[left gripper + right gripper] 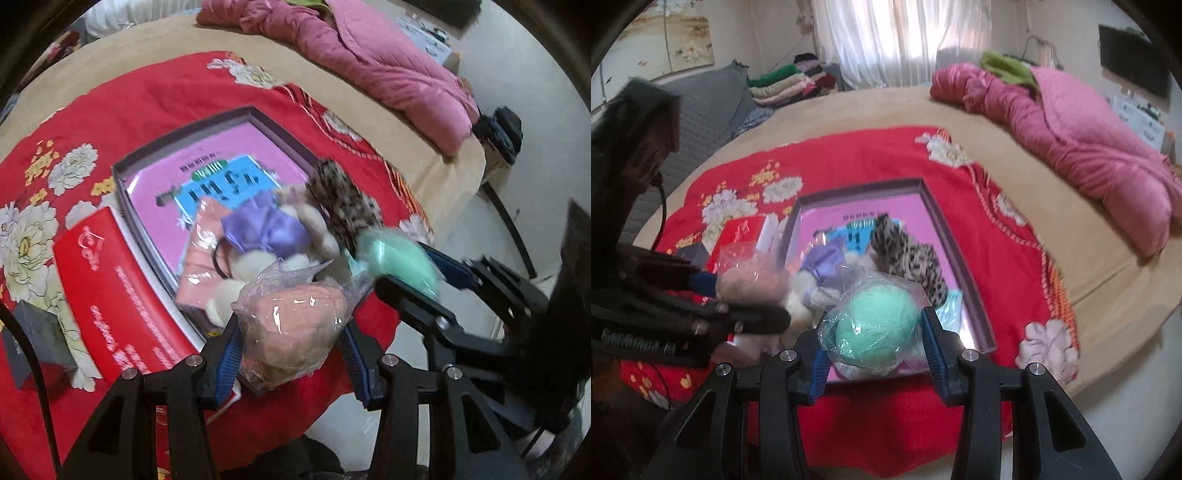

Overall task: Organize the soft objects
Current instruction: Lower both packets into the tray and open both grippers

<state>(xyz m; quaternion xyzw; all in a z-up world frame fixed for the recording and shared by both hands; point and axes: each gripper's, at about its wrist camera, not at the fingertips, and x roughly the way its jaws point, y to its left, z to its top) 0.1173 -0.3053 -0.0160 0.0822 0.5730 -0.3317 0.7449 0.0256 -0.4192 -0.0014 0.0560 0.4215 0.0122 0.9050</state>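
My left gripper [291,343] is shut on a pink soft ball in a clear bag [295,325], held over the near edge of an open box with a pink floor [236,144]. My right gripper [875,350] is shut on a mint green ball in a clear bag [877,326], over the near end of that box [923,206]. Inside the box lie a purple bow [266,229], white pompoms [255,266], a leopard-print piece [343,203] and a pink packet [207,240]. The right gripper appears at the left wrist view's right [406,273]; the left gripper shows at left in the right wrist view [738,299].
The box sits on a red flowered blanket [886,158] spread over a beige bed [871,107]. A red lid [122,288] and a small grey box [33,332] lie left of the open box. A pink quilt [1082,147] is bunched at the far right. Folded clothes [790,81] are stacked behind.
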